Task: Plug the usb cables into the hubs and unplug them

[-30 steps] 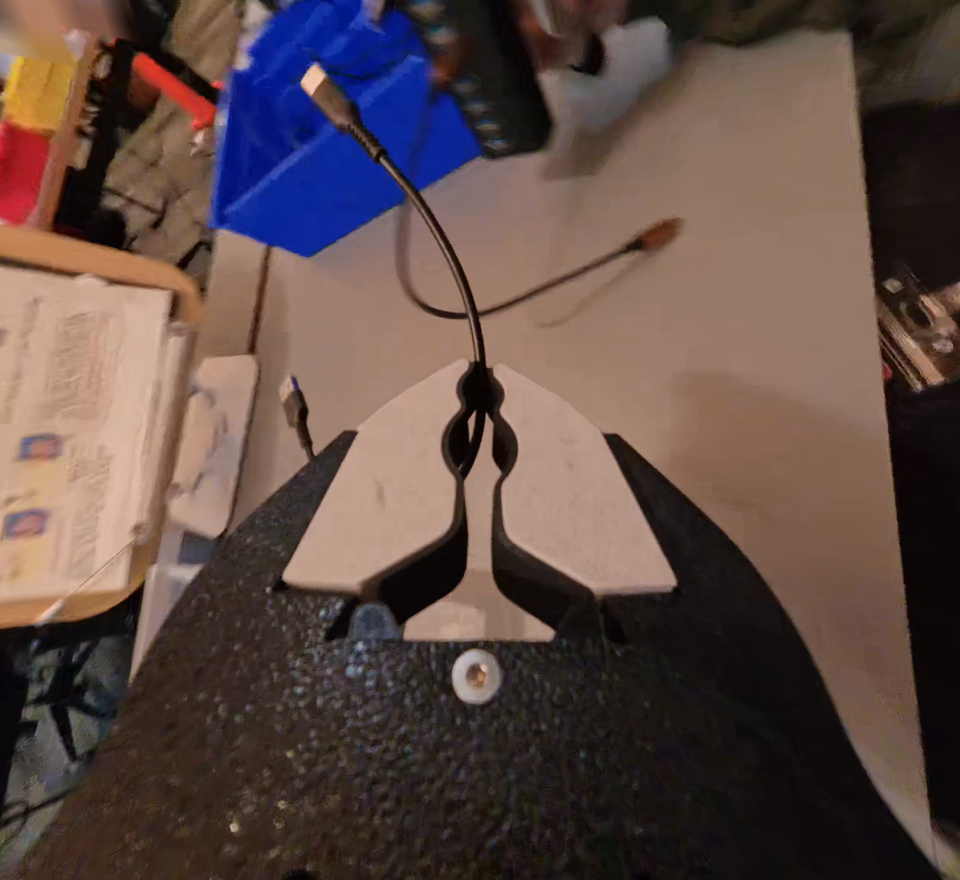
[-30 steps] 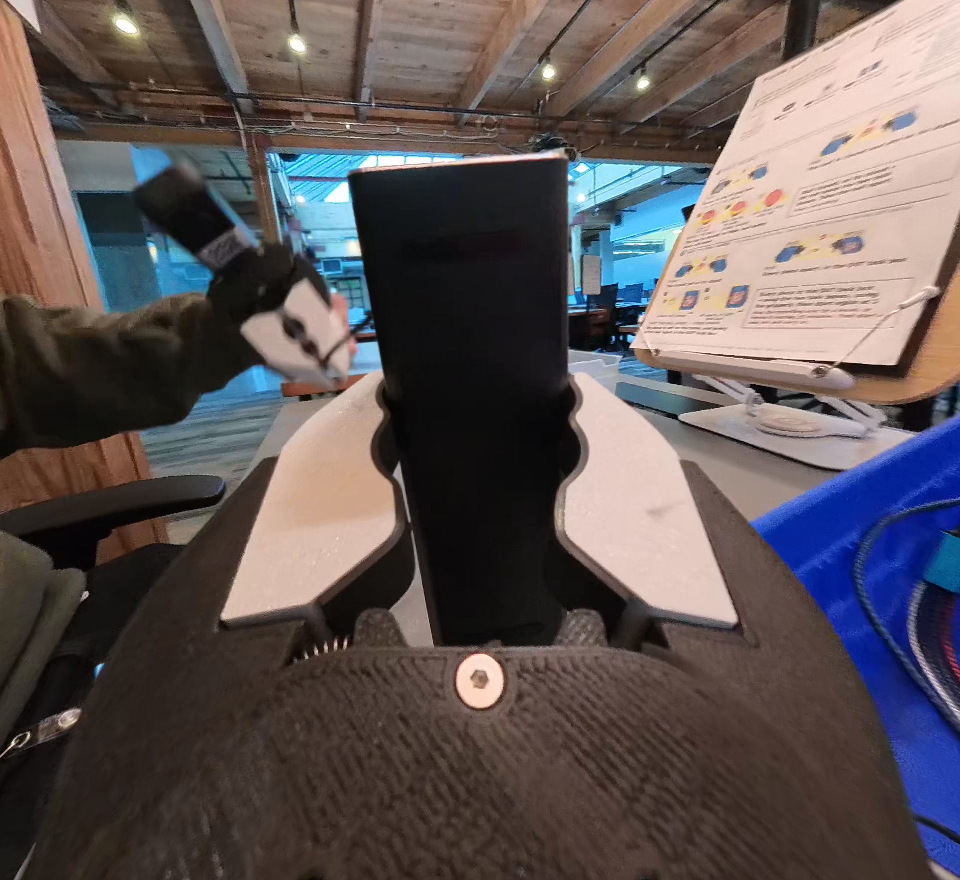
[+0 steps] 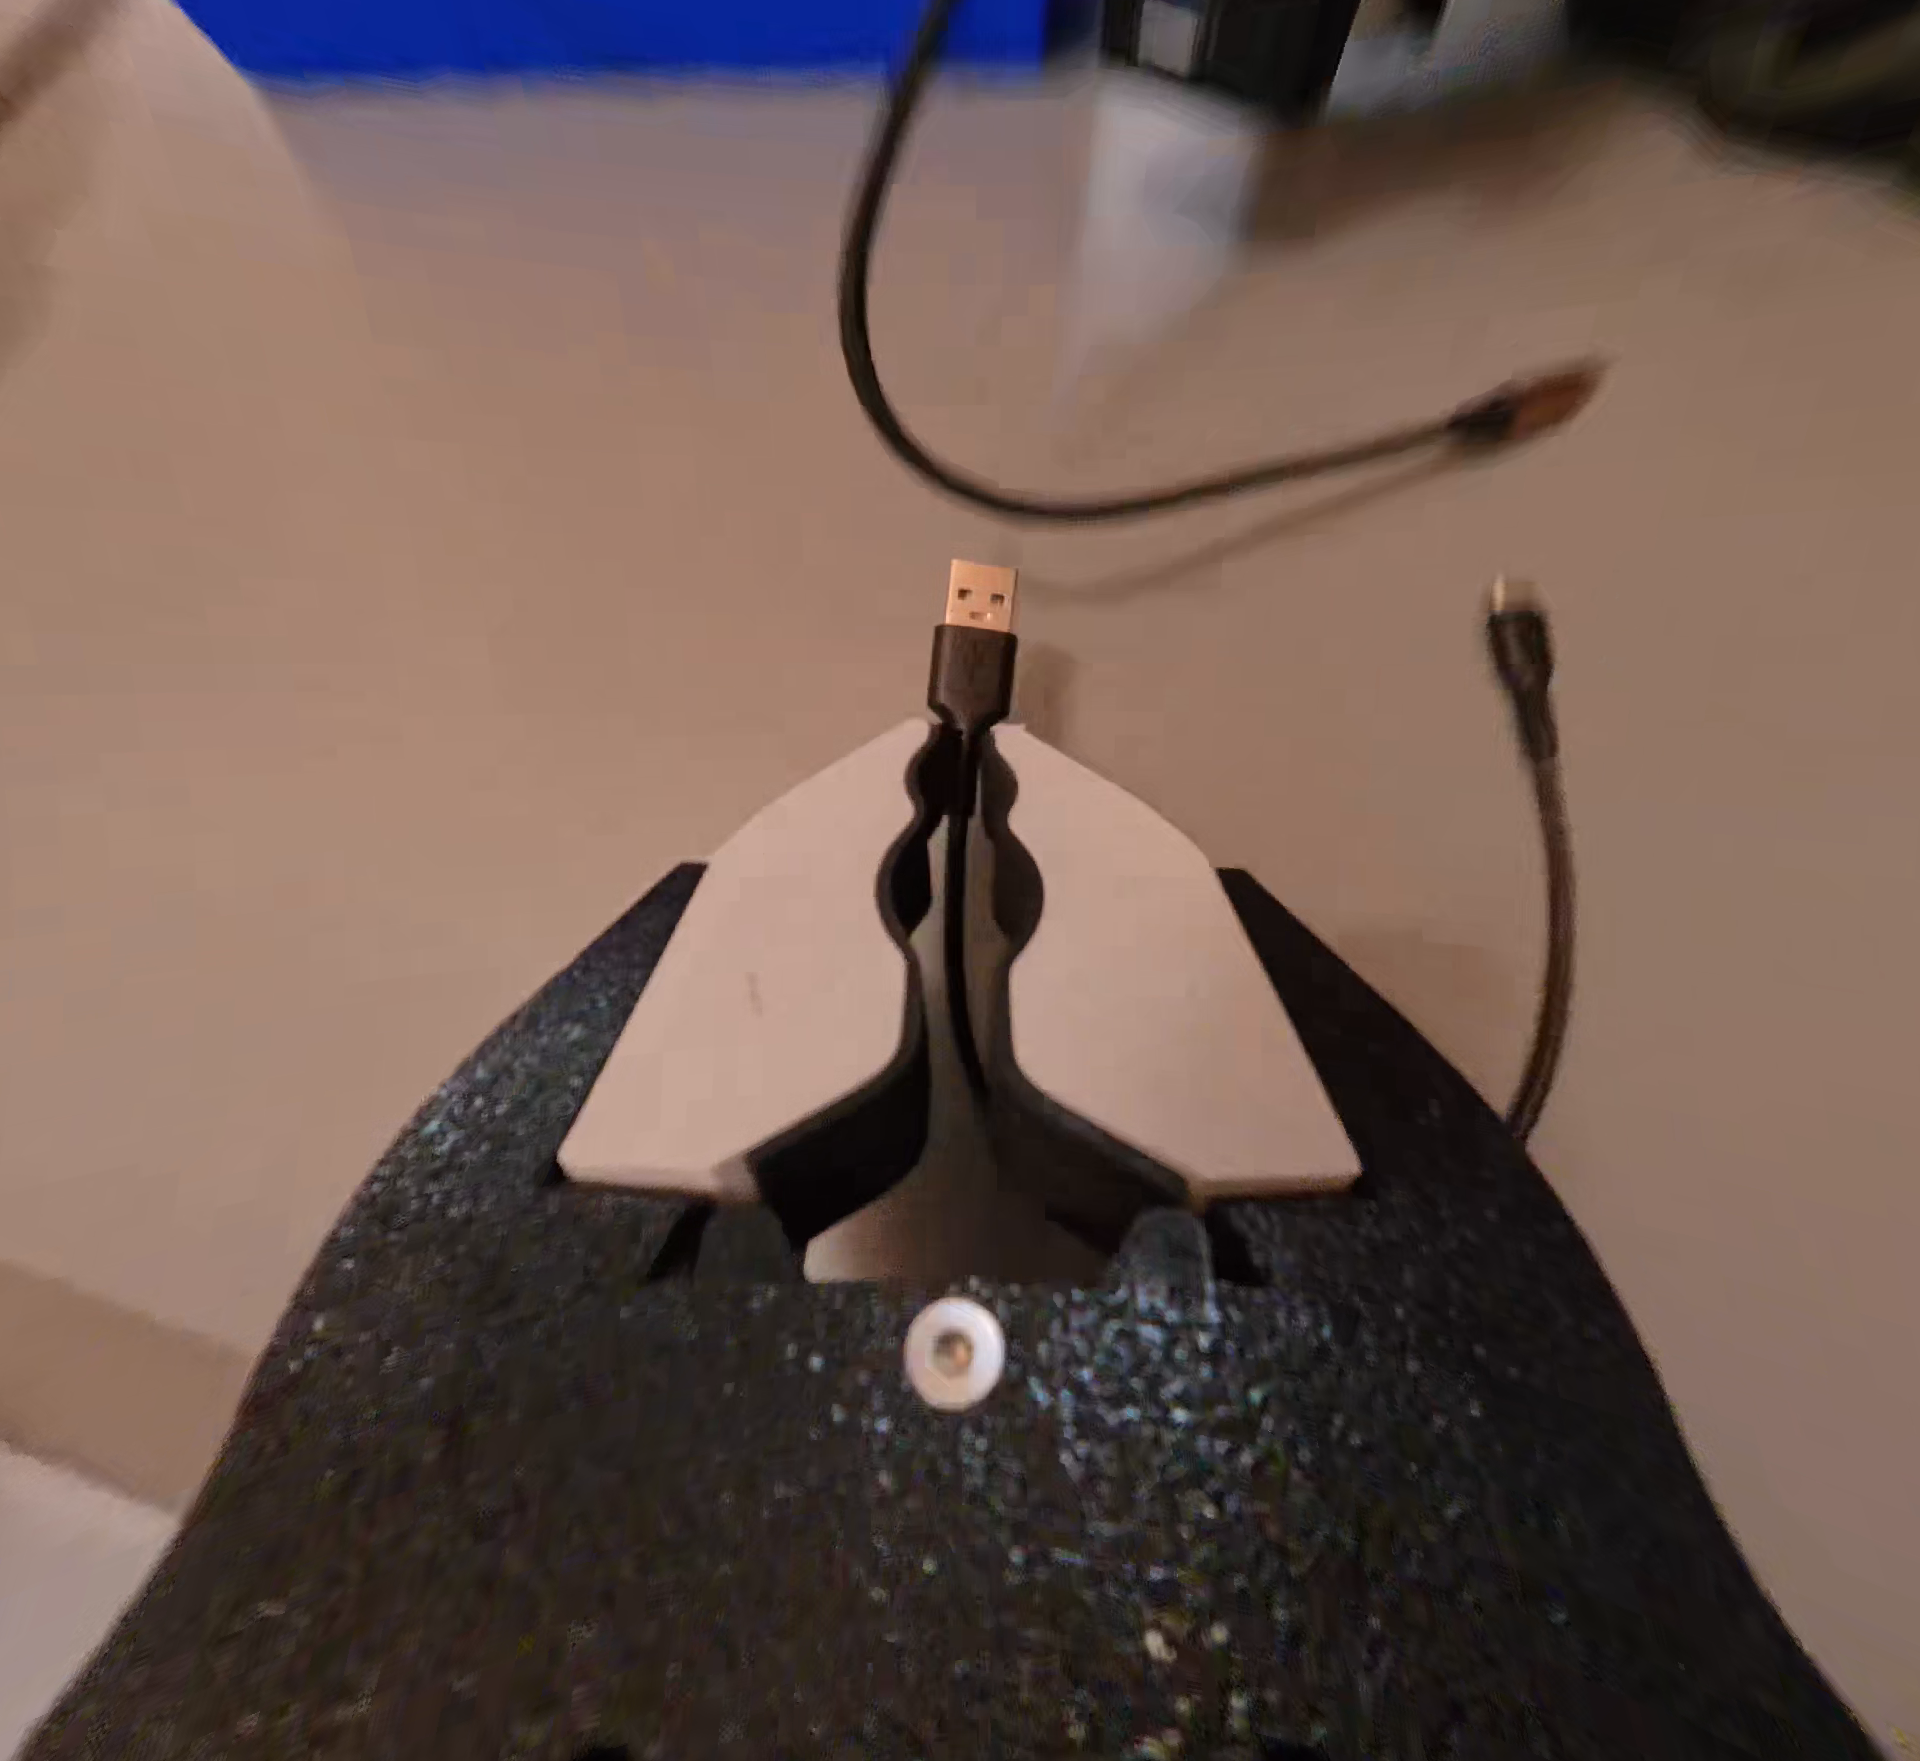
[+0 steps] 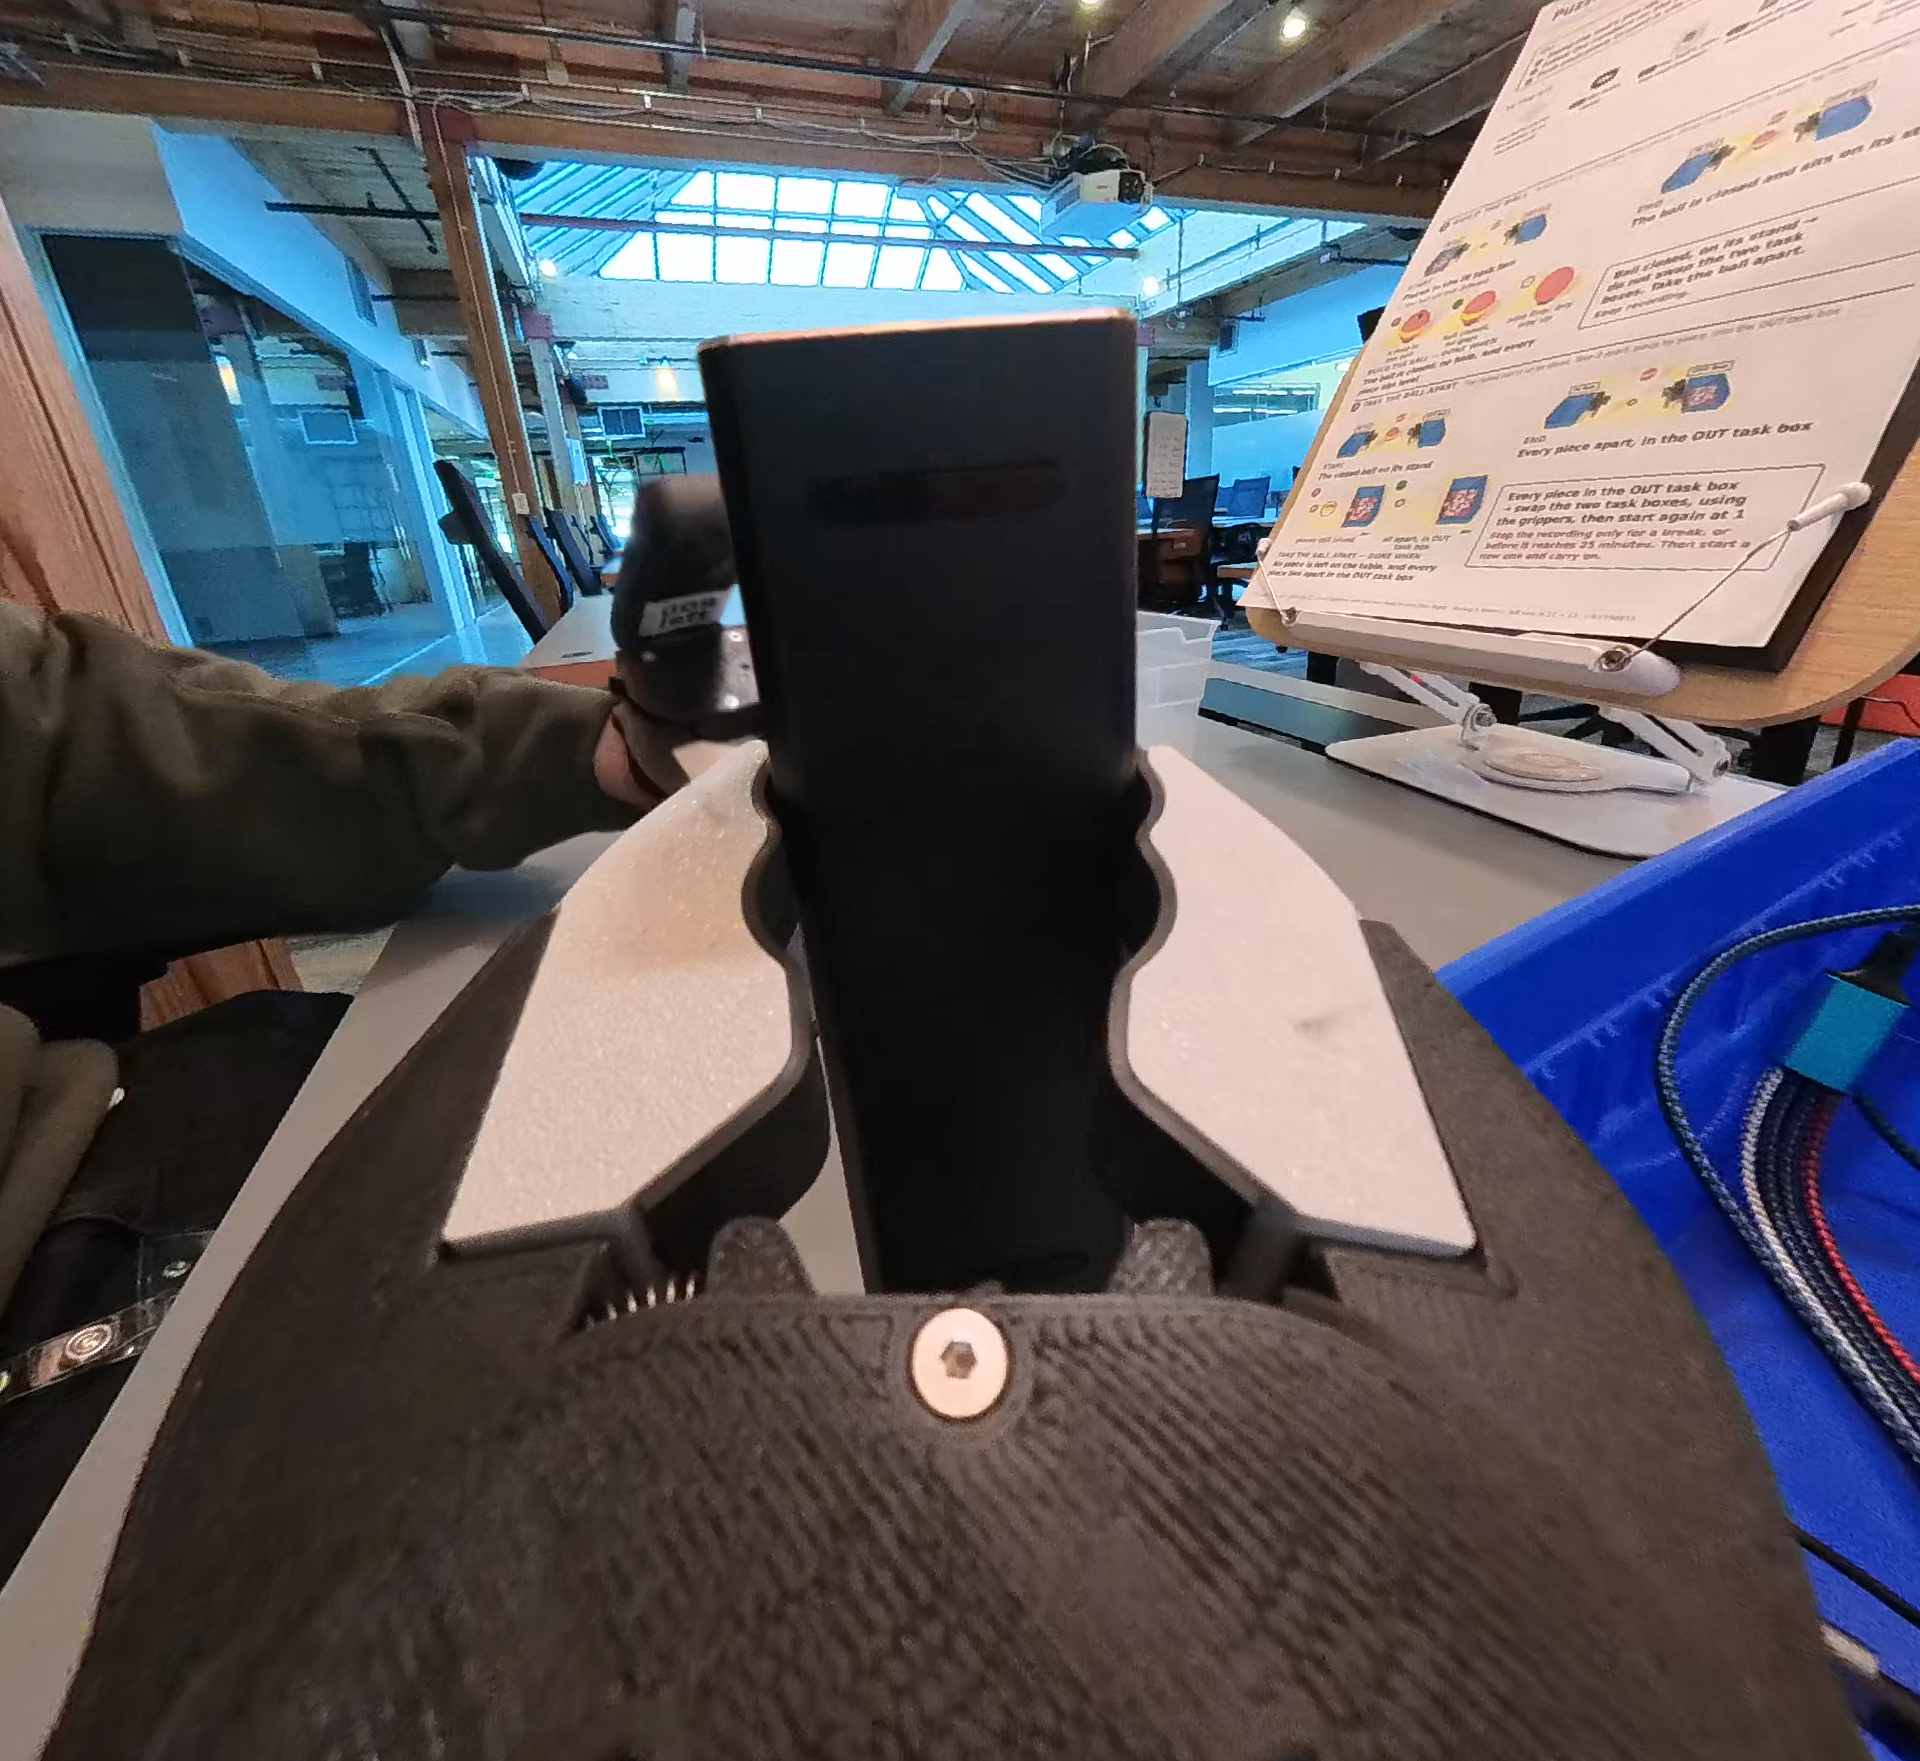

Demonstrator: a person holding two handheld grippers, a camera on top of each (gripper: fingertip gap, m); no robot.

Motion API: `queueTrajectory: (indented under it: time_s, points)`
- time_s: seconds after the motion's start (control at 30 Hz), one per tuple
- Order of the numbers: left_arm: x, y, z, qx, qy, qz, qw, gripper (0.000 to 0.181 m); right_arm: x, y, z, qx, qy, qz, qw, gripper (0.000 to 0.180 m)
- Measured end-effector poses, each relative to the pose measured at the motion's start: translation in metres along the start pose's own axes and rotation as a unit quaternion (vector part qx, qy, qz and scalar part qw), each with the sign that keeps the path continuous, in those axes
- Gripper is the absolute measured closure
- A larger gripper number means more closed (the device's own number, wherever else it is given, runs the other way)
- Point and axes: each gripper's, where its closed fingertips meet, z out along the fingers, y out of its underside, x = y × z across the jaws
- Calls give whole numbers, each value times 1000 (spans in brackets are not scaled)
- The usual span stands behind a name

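The desk [image 3: 416, 516] is pale and mostly bare, with a blue bin [image 4: 1766, 932] at its far edge holding coiled braided cables [image 4: 1787, 1150]. Beside the bin a wooden stand [image 4: 1860, 662] props up a printed sheet; it carries text and small coloured pictures, which I leave unread.

The right tongs [image 4: 951, 807] are clamped on the hub [image 4: 925, 672], a tall black block held upright, its lower part sunk between the pads. It looks rigid and smooth-sided, fairly light but slick, so gripping across the flat faces low down, as here, seems safest. A dark oblong mark on its face is too dim to read. From the left wrist view the hub's port side appears, blurred, at the upper right.

The left tongs [image 3: 961, 735] are closed on the black cable [image 3: 964, 932] just behind its plug [image 3: 977, 646], which sticks out straight ahead, metal end forward, above the desk. The cord is thin and floppy, while the plug's moulded body is stiff. Holding at the plug's rear should keep it from bending on insertion, though it may twist or slide back under push.

Two more cables lie loose on the desk: a black one [image 3: 1039, 490] looping toward the hub, and a braided one [image 3: 1548, 880] at the right.

A small label on the left tool, seen in the right view, is too small to make out.
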Motion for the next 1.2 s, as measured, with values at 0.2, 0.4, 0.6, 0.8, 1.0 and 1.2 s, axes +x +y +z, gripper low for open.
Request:
queueTrajectory:
  time_s: [0.2, 0.4, 0.6, 0.8, 1.0, 1.2]
  points:
    - [-23, -47, -42, 159, -58, 16, 985, 176, 2, -1, -1, 2, 2, 1, 1000, 117]
    - [-96, -85, -122, 108, -425, 105, 893, 175, -2, -4, -3, 21, -14, 7, 1000, 117]
    - [-33, -83, -86, 0, -431, 283, 857, 176, -27, -16, -8, 66, -106, 4, 992, 117]
    - [31, -16, -20, -64, -282, 242, 926, 175, -43, -27, -15, 104, -164, 26, 981, 118]
    - [63, 4, -1, -56, -141, 145, 978, 176, -43, -21, -12, 84, -161, 33, 983, 118]
    - [74, 9, -6, -33, 11, 48, 998, 162, -39, 1, -1, 24, -137, 21, 990, 118]
